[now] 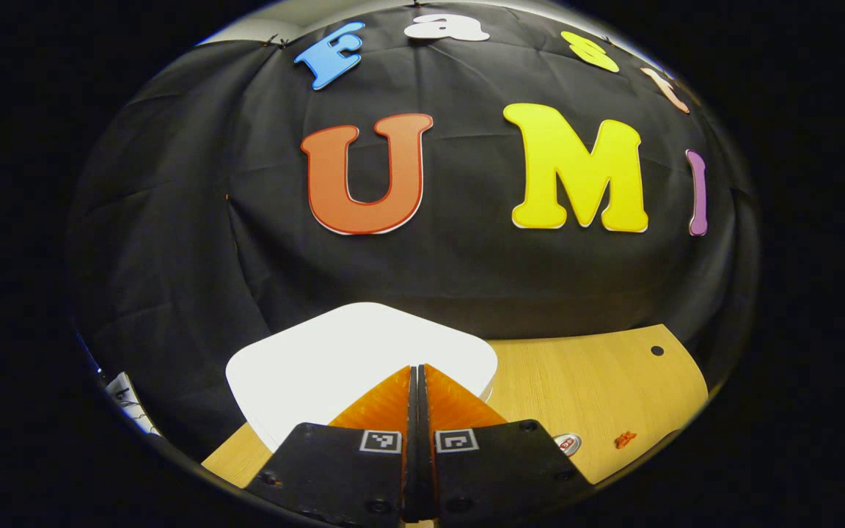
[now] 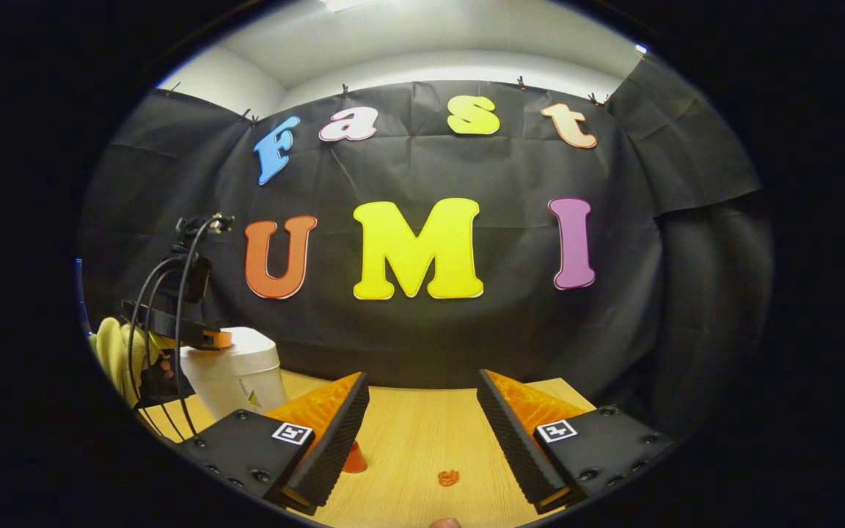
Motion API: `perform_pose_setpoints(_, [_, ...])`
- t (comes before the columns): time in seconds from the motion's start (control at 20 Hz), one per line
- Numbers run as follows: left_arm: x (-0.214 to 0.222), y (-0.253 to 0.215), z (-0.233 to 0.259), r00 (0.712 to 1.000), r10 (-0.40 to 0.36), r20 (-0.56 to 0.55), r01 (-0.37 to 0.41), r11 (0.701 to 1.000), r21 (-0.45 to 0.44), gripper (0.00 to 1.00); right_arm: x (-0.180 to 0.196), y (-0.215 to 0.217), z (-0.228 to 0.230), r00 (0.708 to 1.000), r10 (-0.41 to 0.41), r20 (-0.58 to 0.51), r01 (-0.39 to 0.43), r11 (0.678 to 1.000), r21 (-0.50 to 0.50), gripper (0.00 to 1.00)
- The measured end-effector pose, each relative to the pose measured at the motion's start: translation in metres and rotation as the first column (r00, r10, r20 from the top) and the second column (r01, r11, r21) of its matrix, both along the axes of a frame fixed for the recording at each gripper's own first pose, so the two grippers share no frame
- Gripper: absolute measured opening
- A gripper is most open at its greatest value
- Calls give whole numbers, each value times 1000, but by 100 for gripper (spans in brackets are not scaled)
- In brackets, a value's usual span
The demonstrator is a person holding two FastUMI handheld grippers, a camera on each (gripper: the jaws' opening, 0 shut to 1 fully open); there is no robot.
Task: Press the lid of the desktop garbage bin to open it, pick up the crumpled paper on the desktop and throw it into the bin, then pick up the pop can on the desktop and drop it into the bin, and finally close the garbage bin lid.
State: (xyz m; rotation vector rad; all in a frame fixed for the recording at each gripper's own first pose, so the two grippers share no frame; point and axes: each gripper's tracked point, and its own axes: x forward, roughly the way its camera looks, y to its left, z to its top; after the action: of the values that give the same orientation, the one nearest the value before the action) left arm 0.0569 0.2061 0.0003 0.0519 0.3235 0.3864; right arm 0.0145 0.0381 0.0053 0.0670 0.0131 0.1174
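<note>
White, round-cornered bin lid (image 1: 334,359) sits closed under the pinched-together left gripper (image 1: 418,370) (right gripper (image 2: 422,400) gapes empty)

Dim booth, overhead ceiling light (image 2: 342,4), strong fisheye bending at edges.

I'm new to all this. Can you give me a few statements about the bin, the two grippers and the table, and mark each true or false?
1. The left gripper has its fingers together over the white bin lid. True.
2. The right gripper is shut on a can. False: its fingers stand wide apart with nothing between them.
3. The bin stands on a wooden table. True.
4. The bin lid stands open. False: it looks closed in both views.
5. A small orange scrap lies on the table. True.
</note>
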Motion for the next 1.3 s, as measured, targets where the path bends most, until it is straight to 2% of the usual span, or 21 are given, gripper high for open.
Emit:
perform_pose_setpoints(0.2, [0,-2,-9,998,-30,-50,29,999,-22,3,-3,-2,4,1000,2,14,-2,1000,-2,94])
perform_pose_setpoints(0.35, [-1,-2,-9,999,-39,-37,37,998,-51,3,-6,0,1,1000,10,2,-10,1000,1,94])
perform_pose_setpoints(0.5, [0,-2,-7,999,-37,-32,36,999,-34,3,-10,4,5,1000,13,19,-13,1000,11,95])
perform_pose_setpoints(0.7, [-5,4,16,998,-1,64,1,1000,6,3,-9,8,4,1000,9,22,-9,1000,-12,94])
perform_pose_setpoints(0.85, [-14,10,52,986,23,167,-33,998,60,3,-10,7,3,1000,-6,14,6,1000,-20,94])
perform_pose_setpoints(1.0, [-24,6,72,976,34,216,-44,998,39,3,-10,4,-1,1000,-27,6,27,999,-28,94])
perform_pose_setpoints(1.3, [-44,-17,96,962,2,274,-18,998,57,3,-4,1,-10,999,-48,-19,47,998,-29,94])
